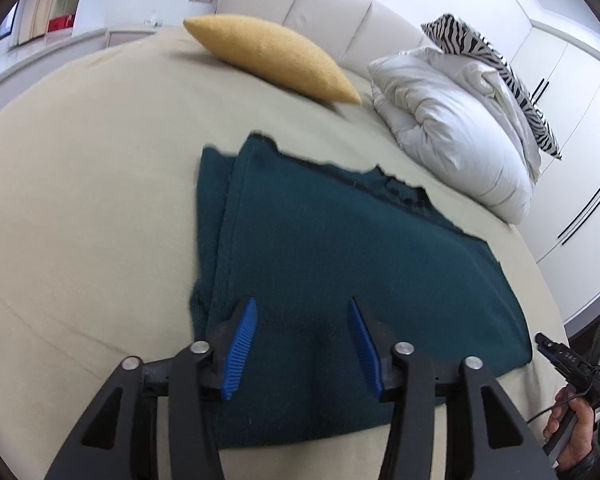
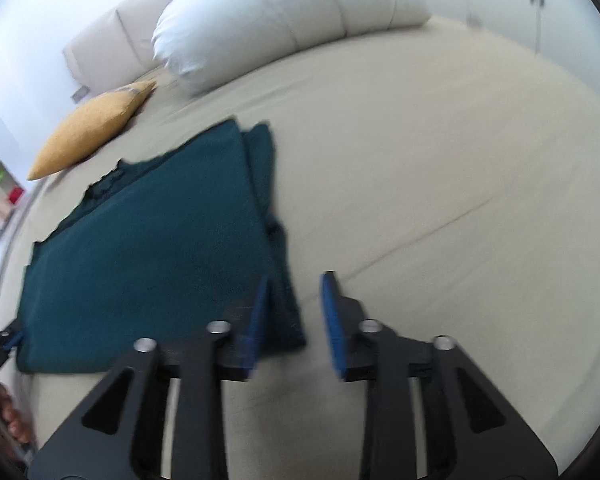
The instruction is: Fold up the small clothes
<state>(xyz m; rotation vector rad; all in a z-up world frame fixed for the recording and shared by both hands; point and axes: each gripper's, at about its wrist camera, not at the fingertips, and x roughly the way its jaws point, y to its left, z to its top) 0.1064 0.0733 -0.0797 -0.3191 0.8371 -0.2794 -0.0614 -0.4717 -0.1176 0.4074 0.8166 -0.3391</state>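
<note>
While the dark teal knitted garment (image 1: 340, 264) lies folded flat on the beige bed sheet (image 1: 80, 208), the left gripper (image 1: 302, 310) hangs over its near edge — blue-padded jaws spread wide, nothing between them. Right gripper (image 2: 296, 284) sits at the garment's right side, jaws parted and empty; left pad over the teal fabric, right pad over bare sheet. Further up the bed: a mustard-yellow pillow (image 1: 272, 56), a rolled white duvet (image 1: 452, 128) — a zebra-striped cushion (image 1: 496, 64) behind it.
</note>
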